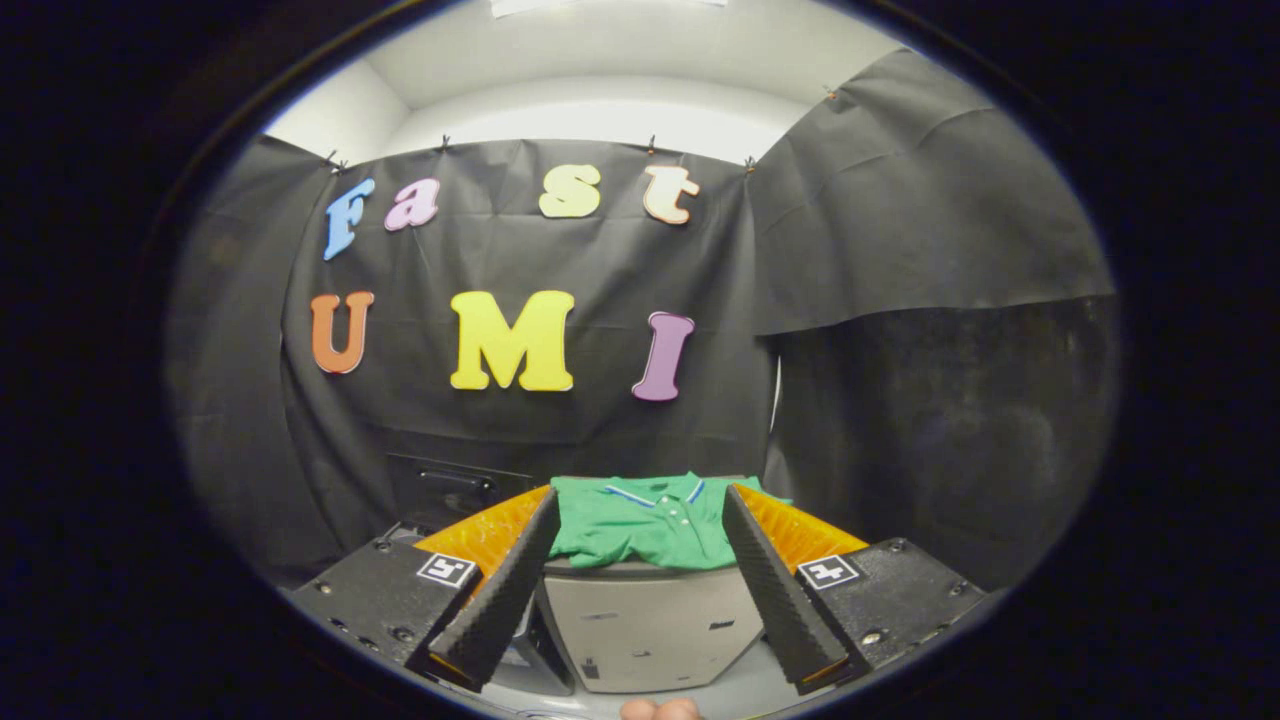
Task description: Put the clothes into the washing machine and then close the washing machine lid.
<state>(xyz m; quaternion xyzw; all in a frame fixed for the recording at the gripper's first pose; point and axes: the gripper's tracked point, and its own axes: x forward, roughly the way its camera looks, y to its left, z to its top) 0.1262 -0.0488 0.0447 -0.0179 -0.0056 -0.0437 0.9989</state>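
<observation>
Here the tongs (640,510) hang level, spread wide, before the green shirt (645,525).

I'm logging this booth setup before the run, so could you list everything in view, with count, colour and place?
polo shirt: one, green with a striped collar, folded on top of the grey box, ahead of the fingers.
box: one, light grey, under the shirt, between the fingers.
dark unit: one, black, behind the box by the cloth wall; what it is, cannot tell.
cloth wall: black, all round the back.
gripper: one, fingers open, holding nothing.
fingertips: person's, just behind the gripper.
</observation>
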